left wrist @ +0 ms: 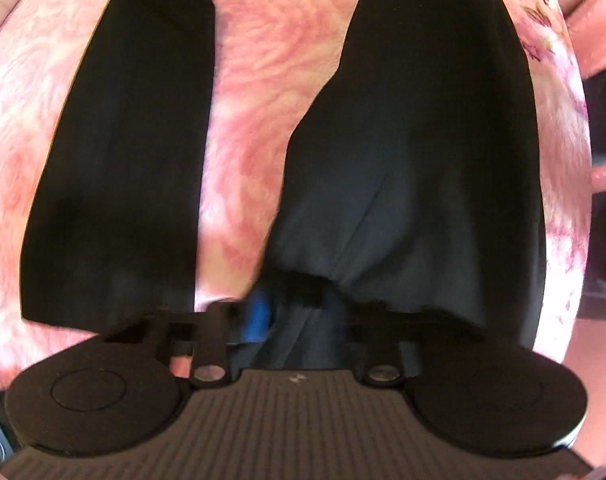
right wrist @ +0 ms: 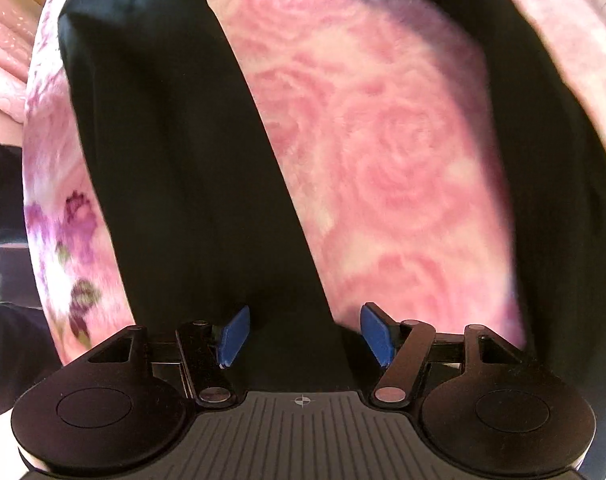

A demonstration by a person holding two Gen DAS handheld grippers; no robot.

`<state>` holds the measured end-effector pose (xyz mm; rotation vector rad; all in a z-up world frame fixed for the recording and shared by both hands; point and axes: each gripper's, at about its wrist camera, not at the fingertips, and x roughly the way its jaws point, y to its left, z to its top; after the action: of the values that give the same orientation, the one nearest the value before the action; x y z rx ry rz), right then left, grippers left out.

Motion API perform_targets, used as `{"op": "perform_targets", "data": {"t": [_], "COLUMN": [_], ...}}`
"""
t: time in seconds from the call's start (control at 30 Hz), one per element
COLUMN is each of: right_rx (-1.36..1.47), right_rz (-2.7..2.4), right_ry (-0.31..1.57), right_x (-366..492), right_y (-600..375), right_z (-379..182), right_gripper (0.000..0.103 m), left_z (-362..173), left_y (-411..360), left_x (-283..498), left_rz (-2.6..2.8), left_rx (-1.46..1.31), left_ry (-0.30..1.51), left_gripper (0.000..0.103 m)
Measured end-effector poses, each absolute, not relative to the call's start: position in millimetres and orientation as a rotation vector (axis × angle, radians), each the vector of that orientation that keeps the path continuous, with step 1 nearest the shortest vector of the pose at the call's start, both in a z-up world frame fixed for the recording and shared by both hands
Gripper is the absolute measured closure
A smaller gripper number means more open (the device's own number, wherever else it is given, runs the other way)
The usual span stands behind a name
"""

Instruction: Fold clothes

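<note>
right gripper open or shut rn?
Open. The right gripper has its blue pads spread apart, astride the edge of the black garment, not clamping it.

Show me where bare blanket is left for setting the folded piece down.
Free: the pink rose blanket between the two black garment strips. Crowded: the near edge, where the left tool pinches bunched fabric and the open right tool straddles a strip.

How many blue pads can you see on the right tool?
2. One blue rubber pad sits on the left side of the right tool, over the black cloth garment; the other on its right side, above the pink rose-patterned blanket.
</note>
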<state>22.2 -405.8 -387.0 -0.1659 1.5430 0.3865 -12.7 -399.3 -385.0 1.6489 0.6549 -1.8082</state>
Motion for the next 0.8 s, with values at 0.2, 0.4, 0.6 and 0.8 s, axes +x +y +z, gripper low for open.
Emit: {"op": "perform_targets", "data": {"t": [0.2, 0.4, 0.6, 0.8], "right_rx": [-0.17, -0.35, -0.415, -0.295], "right_rz": [0.494, 0.273, 0.252, 0.392], "right_ry": [1.557, 1.269, 1.157, 1.292], "right_x": [32, 8, -56, -100], "right_y": [-406, -414, -335, -235], "right_z": [-361, -245, -239, -319], "right_gripper": [0.102, 0.102, 0.102, 0.098], "left_z": [-315, -219, -245, -305], "left_y": [-387, -352, -283, -234], "left_x": [-3, -13, -44, -62], "left_rz": [-1.737, -1.627, -1.523, -1.458], "left_rx": [1.547, 1.41, 1.521, 1.627], "left_ry": [0.523, 0.205, 0.215, 0.337], "left_gripper": [0.101, 0.102, 0.103, 0.092]}}
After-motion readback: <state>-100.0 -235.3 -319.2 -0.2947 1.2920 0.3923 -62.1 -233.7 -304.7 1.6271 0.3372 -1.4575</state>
